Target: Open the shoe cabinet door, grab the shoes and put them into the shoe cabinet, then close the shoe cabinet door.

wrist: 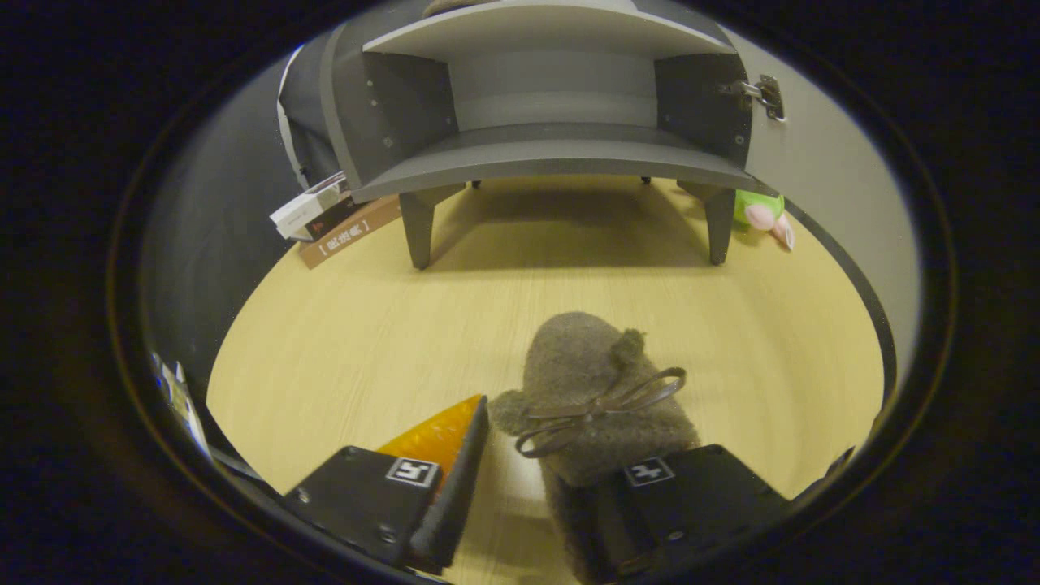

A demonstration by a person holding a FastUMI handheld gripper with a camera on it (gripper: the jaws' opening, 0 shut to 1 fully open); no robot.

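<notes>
Gripper view: the gripper [520, 496] sat low over the wooden floor [341, 341], jaws fairly wide. The left finger [455, 479] stood clear with a strip of bare floor between it and the shoe [585, 390]. The right finger [691, 496] lay against or over the shoe's near right side; real contact could not be told. Not a two-sided grip yet.

The shoe was a grey felt slipper with a thin bow [601, 406] on top, lying on the floor just ahead of and partly between the fingers, toe pointing far. It looked light, soft and squashy, not slippery or fragile. Best hold, by my guess: pinch across the felt body behind the bow, not the bow loops.

Far off, the shoe cabinet [552, 106] stood on short legs, its door [812, 162] swung open to the right, shelves bare. Boxes [325, 215] lay near its left leg, a plush toy [764, 213] near its right leg.
</notes>
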